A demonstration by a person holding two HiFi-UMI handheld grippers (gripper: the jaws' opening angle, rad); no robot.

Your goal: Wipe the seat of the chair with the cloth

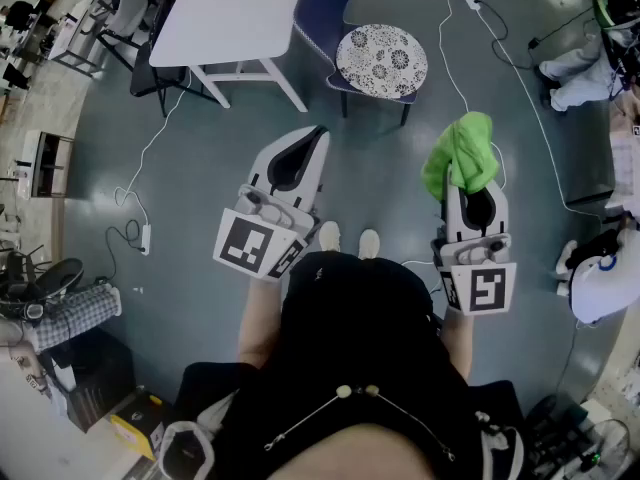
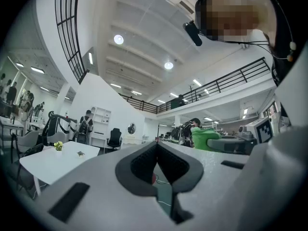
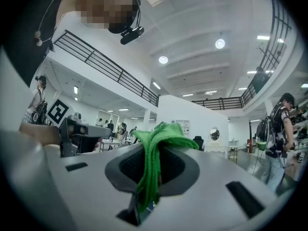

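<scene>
- The right hand-held gripper (image 1: 466,190) has its jaws pressed together on the green cloth (image 1: 462,148), which bunches up out of the tips and droops over their left side.
- In the right gripper view, the cloth (image 3: 155,143) runs as a crumpled band down between the dark pads of that hand-held gripper (image 3: 153,154).
- The left hand-held gripper (image 1: 317,132) is narrow: in its own view the pads meet at the tips (image 2: 156,146), with nothing between them.
- Both are held out in front of the person's body, above the grey-green floor (image 1: 200,168), well apart from each other.
- The chair (image 1: 322,8) stands farther ahead, beside the white bench (image 1: 230,8), and its round patterned seat (image 1: 381,60) is bare, well clear of the cloth.
- A white cable (image 1: 500,58) trails across the floor to the chair's right.
</scene>
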